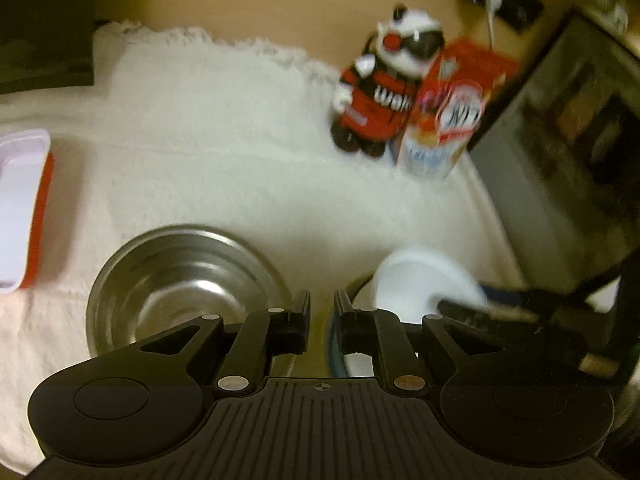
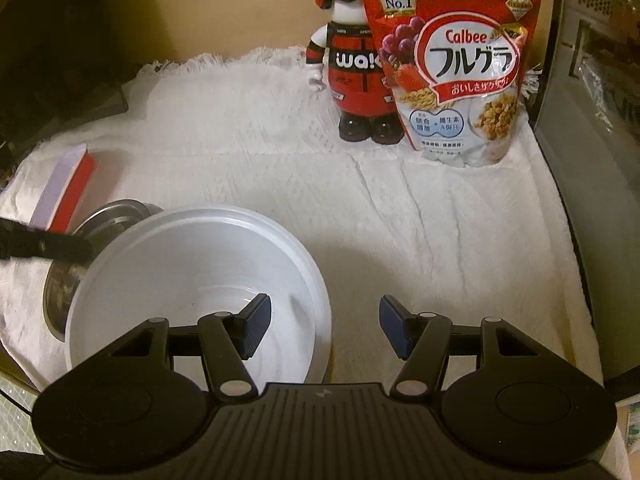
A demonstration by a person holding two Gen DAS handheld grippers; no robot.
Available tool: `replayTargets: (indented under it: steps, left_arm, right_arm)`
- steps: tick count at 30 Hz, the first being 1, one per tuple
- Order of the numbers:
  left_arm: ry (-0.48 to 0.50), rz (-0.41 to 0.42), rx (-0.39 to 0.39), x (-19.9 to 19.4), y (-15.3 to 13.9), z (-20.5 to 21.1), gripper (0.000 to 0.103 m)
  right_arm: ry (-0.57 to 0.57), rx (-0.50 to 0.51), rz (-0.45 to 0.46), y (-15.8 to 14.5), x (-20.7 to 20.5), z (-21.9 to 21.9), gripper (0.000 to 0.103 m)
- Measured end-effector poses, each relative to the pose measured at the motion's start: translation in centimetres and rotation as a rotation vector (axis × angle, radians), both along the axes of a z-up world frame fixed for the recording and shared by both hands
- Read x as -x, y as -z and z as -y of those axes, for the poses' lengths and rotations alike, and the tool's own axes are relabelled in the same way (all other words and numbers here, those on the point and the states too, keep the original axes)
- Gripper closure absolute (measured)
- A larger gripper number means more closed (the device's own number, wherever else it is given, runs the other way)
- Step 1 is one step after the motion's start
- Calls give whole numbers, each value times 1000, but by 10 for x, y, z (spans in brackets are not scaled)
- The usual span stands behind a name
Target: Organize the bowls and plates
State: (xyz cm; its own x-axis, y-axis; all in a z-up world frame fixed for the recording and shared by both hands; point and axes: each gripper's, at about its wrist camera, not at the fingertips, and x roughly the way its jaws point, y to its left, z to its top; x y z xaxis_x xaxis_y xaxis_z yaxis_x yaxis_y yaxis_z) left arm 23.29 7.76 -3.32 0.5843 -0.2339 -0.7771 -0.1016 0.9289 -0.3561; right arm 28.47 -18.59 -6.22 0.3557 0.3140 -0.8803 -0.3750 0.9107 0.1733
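Note:
A steel bowl (image 1: 180, 280) sits on the white cloth, just ahead and left of my left gripper (image 1: 322, 312), whose jaws stand close together with a narrow gap; nothing shows clearly between them. A white bowl (image 1: 420, 280) sits to its right. In the right wrist view the white bowl (image 2: 192, 280) is near, with the steel bowl (image 2: 108, 220) behind its left side. My right gripper (image 2: 324, 330) is open; its left finger hangs over the white bowl's inside and its right finger is outside the rim.
A white cloth (image 2: 360, 200) covers the table. A toy bear figure (image 2: 356, 64) and a red cereal bag (image 2: 456, 64) stand at the back. A red and white container (image 2: 68, 184) lies at the left. A dark appliance (image 2: 592, 100) stands at the right.

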Motion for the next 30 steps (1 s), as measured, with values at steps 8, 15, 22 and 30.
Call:
replayTargets:
  steps: [8,15,22,30]
  left_arm:
    - [120,-9,18,-6,-3,28,89]
    - [108,-112,-77,-8,25,36,88]
    - [89,-173,-86,-9,41,34,73]
    - [104,-208,-77,-14,50,40,74]
  right_arm:
    - [25,5,21,-8,4,6,43]
    - [41,25,-6,-2,14,9,42]
    - [35,18,-49,7,23,6,42]
    - [46,-39,-117,15,24,7,42]
